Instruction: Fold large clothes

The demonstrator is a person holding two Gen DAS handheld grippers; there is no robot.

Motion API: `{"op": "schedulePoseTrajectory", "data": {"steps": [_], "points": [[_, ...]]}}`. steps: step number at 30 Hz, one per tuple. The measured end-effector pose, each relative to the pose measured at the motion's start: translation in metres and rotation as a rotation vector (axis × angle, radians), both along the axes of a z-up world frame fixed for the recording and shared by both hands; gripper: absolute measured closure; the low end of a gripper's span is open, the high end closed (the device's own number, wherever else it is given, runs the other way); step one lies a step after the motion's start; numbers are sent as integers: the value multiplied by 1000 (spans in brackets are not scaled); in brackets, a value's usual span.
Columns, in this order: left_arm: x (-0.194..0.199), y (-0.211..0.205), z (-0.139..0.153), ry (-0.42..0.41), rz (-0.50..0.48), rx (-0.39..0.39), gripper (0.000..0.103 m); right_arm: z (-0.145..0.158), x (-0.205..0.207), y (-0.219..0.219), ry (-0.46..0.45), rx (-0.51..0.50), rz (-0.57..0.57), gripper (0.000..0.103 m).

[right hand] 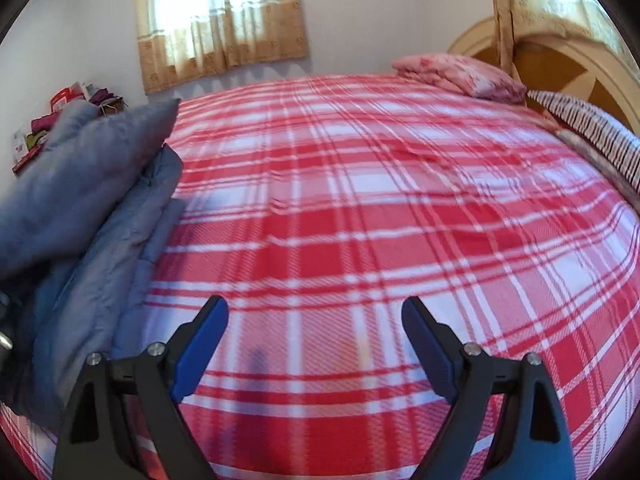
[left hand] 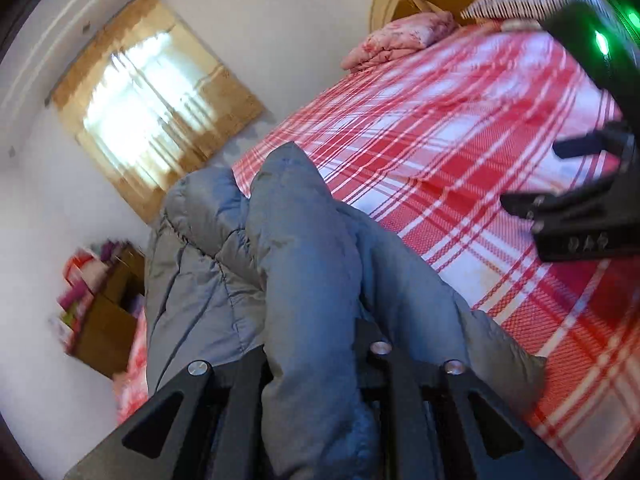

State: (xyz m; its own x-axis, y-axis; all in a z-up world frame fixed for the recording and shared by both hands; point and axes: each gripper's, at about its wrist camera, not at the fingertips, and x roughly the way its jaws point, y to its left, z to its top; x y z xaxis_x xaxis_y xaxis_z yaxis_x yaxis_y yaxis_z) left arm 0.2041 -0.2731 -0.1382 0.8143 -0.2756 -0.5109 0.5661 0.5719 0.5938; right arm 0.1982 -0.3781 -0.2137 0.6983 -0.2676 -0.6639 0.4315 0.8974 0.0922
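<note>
A grey-blue padded jacket [left hand: 280,264] is bunched between my left gripper's [left hand: 316,364] jaws, which are shut on it and hold it lifted over the bed's left edge. The jacket also shows in the right wrist view [right hand: 80,208], hanging in folds at the left of the bed. My right gripper [right hand: 314,320] is open and empty, with blue pads [right hand: 200,348], hovering above the red and white plaid bedspread [right hand: 360,208]. The right gripper also shows at the right edge of the left wrist view [left hand: 532,176], open.
A pink folded quilt [right hand: 460,76] and a striped pillow [right hand: 592,136] lie at the wooden headboard [right hand: 560,64]. A curtained window [right hand: 220,20] is on the far wall. Boxes and clutter [left hand: 96,300] stand beside the bed at the left.
</note>
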Motion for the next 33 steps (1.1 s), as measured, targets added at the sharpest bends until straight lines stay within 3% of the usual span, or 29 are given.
{"op": "schedulePoseTrajectory", "data": {"steps": [2,4,6,7,8,10,14,18,21,24,28,29,30,31,32,33], "points": [[-6,-6,-3,-17,-16,41,65,-3,-1,-9,1,45,-3,13],[-13,-6,3,-18,-29,44,55,-2,0,-13,-3,49,-7,13],[-29,2,26,-35,-69,-16,53,7,-1,-16,-17,27,-9,13],[-35,6,37,-25,-85,-41,43,12,0,-17,-23,21,-10,13],[-40,12,51,-9,-106,-81,25,20,0,-19,-30,22,-6,15],[-49,32,78,-27,-116,-162,9,37,2,-22,-53,23,0,20],[-32,79,115,-32,-30,-286,5,96,15,-10,-140,27,85,20],[47,140,112,-15,290,-343,5,150,49,25,-177,66,247,20],[112,183,89,38,515,-380,5,168,87,58,-123,102,349,20],[153,212,64,97,652,-445,5,163,136,95,4,94,415,20],[179,215,28,237,686,-518,5,115,185,117,206,129,399,24],[182,212,24,254,686,-532,5,101,190,119,243,144,393,28],[184,210,21,273,682,-551,5,95,190,118,252,163,401,44],[182,207,19,288,673,-571,5,87,187,120,249,183,442,74],[178,204,20,300,648,-603,5,85,178,120,227,187,468,87],[175,203,25,302,625,-618,5,88,171,118,195,194,480,91]]}}
